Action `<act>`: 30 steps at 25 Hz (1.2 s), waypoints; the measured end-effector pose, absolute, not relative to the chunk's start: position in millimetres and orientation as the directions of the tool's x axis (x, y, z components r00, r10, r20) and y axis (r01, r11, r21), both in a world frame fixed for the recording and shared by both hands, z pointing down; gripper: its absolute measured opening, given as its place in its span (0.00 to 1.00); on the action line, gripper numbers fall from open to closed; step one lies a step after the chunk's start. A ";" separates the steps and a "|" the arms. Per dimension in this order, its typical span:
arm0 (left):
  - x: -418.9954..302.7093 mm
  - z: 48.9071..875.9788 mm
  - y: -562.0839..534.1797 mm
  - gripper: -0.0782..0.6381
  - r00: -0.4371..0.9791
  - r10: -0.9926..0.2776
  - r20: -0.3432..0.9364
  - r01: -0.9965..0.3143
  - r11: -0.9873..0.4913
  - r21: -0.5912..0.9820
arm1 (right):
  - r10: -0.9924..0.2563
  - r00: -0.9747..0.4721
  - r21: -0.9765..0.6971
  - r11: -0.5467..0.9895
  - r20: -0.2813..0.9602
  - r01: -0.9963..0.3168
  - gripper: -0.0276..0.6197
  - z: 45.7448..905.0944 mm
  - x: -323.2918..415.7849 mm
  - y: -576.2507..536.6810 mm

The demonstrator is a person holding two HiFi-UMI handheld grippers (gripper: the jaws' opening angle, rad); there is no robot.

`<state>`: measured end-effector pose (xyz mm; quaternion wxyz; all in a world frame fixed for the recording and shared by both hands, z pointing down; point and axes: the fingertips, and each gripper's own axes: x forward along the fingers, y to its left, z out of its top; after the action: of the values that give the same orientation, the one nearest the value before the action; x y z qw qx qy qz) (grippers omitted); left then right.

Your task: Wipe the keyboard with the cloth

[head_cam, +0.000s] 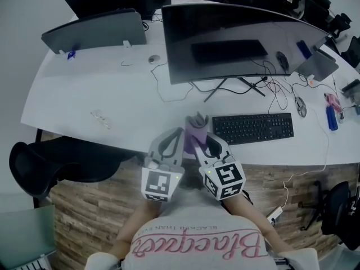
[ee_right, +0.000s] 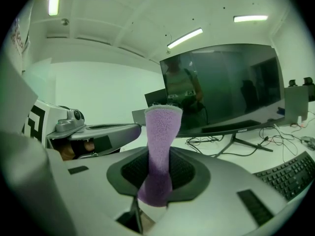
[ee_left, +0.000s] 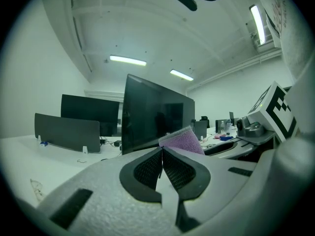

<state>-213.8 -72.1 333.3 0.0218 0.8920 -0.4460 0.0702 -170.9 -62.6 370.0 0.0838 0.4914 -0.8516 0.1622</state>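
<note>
A black keyboard (head_cam: 253,128) lies on the white desk (head_cam: 84,94), in front of the curved monitor, and shows at the lower right of the right gripper view as the keyboard (ee_right: 290,173). My right gripper (head_cam: 201,142) is shut on a purple cloth (head_cam: 197,129), which stands upright between its pads as the cloth (ee_right: 158,151). It hovers over the desk's front edge, just left of the keyboard. Close beside it on the left, my left gripper (head_cam: 175,139) is shut with nothing in it. In the left gripper view the cloth (ee_left: 183,140) peeks up behind the left gripper (ee_left: 161,154).
A large curved monitor (head_cam: 236,38) stands behind the keyboard, with cables (head_cam: 281,89) at its foot. A mouse (head_cam: 282,61), a blue bottle (head_cam: 332,118) and small items lie at the right. Glasses (head_cam: 100,117) lie at the left. A black chair (head_cam: 34,162) stands below the desk edge.
</note>
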 end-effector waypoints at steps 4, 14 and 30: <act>-190.2 337.0 -70.6 0.12 0.588 -0.795 0.151 -0.802 -0.597 -0.018 | -0.795 -0.522 -0.198 0.483 0.308 -0.853 0.17 372.1 -149.3 -62.8; -137.0 343.0 -75.6 0.12 0.547 -0.820 0.167 -0.831 -0.556 -0.010 | -0.766 -0.568 -0.220 0.523 0.303 -0.823 0.17 374.8 -97.4 -64.5; -42.1 345.1 -63.7 0.12 0.472 -0.867 0.158 -0.878 -0.479 -0.005 | -0.723 -0.615 -0.246 0.563 0.314 -0.789 0.17 380.8 8.9 -49.6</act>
<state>-42.1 -63.7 345.1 0.0383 0.8572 -0.5089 0.0696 8.9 -49.6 380.8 0.0892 0.4299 -0.8796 0.1833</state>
